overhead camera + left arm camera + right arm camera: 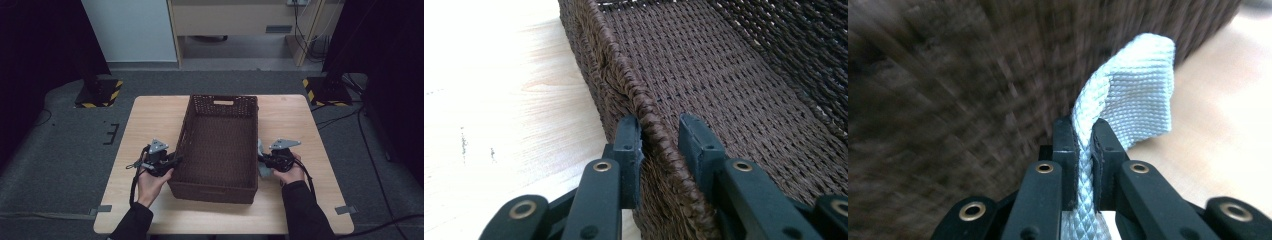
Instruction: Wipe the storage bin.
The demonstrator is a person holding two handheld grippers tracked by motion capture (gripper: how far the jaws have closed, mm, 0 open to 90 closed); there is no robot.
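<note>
— Tongs first: the right tongs [1083, 137] are clamped on a pale woven cloth [1133, 95], just outside the basket's [220, 145] right wall. The left tongs [659, 137] straddle the basket's left rim [651, 120], one jaw outside and one inside; the outer jaw sits against the weave, while the inner one shows a small gap, so I'd call it not quite pinched.

— What could go wrong?

— Several things, I think. The cloth is held by a narrow fold with most of it flopping free above the jaws, so a quick lift over the wall could snag it on the rough rim or pull it out of the grip. The left side worries me more: if those tongs don't bite fully, the basket may slide or twist on the worktop [150, 120] when the cloth drags across it. Squeezing hard could also crush or fray the braided rim.

— And the things themselves?

— The cloth is light grey-white, knitted or woven in a coarse rib, soft and limp. The basket is dark brown wicker, rectangular, with nothing inside, with a handle slot [223, 103] in its far wall, sitting mid-worktop between the two hands.
</note>
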